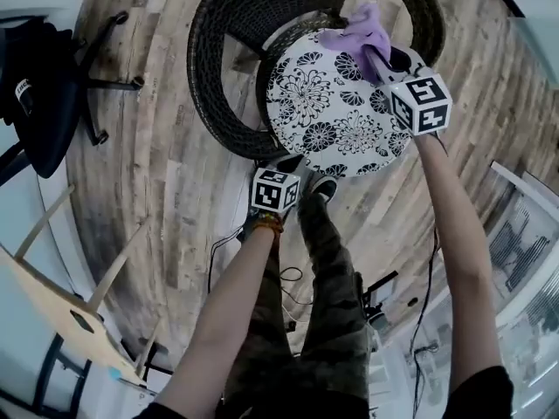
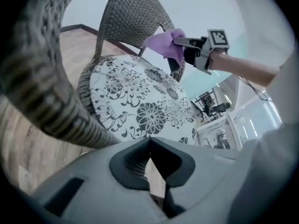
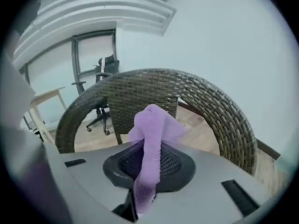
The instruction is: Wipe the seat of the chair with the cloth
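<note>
The right gripper (image 1: 377, 58) pinches the purple cloth (image 1: 356, 31), holding it over the far edge of the chair's floral seat (image 1: 336, 103) (beside the wicker backrest (image 1: 236, 24)). The left gripper (image 2: 149, 164) hangs near the seat's front rim, pressed together on nothing

Office chair (image 1: 39, 103) cut by left edge; wicker chair (image 1: 210, 68) cropped at top; wooden table (image 1: 52, 308) clipped

The seat cushion (image 1: 332, 112) lies open in front — wicker backrest (image 1: 205, 68) rings its far side.
</note>
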A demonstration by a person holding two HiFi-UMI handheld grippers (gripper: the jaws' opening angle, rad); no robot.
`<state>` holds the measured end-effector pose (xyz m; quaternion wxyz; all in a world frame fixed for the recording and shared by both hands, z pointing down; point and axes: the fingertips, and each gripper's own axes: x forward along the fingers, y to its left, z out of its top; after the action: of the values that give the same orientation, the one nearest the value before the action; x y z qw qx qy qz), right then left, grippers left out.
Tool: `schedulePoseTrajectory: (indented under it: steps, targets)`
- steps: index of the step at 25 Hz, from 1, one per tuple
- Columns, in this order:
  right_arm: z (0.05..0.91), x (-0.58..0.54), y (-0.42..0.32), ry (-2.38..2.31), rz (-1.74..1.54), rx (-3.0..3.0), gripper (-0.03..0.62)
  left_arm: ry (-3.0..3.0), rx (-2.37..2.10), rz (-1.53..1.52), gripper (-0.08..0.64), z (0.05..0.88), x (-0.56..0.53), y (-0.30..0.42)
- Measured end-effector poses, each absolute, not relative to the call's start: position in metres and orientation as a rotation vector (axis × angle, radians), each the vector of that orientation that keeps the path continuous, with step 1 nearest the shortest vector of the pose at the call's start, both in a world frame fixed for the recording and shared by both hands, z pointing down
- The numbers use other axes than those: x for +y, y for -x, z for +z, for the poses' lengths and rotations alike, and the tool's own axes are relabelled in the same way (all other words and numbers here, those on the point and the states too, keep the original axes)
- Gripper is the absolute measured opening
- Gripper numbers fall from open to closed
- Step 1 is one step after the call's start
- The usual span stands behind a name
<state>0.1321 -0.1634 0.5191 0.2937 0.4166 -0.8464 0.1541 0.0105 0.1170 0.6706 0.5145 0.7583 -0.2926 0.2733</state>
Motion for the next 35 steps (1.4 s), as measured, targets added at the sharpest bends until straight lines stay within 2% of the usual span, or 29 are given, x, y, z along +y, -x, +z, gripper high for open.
schedulePoseTrajectory:
  steps: [7,19,35]
  targets:
    - [0.447,-0.075,-0.127,-1.114,0.347,-2.311,0.052,-2.1,-0.682,0.678,0.018,0.579,0.08,-0.035]
    - [0.326,-0.005,-0.163,-1.279,0.336,-2.334,0.053,-2.486,-0.775,0.609,0.02,0.387,0.047,-0.083]
    - [0.242,0.05,-0.172,-1.531,0.457,-2.274,0.052,-2.61,-0.932,0.542,0.02,0.259,0.035,-0.072]
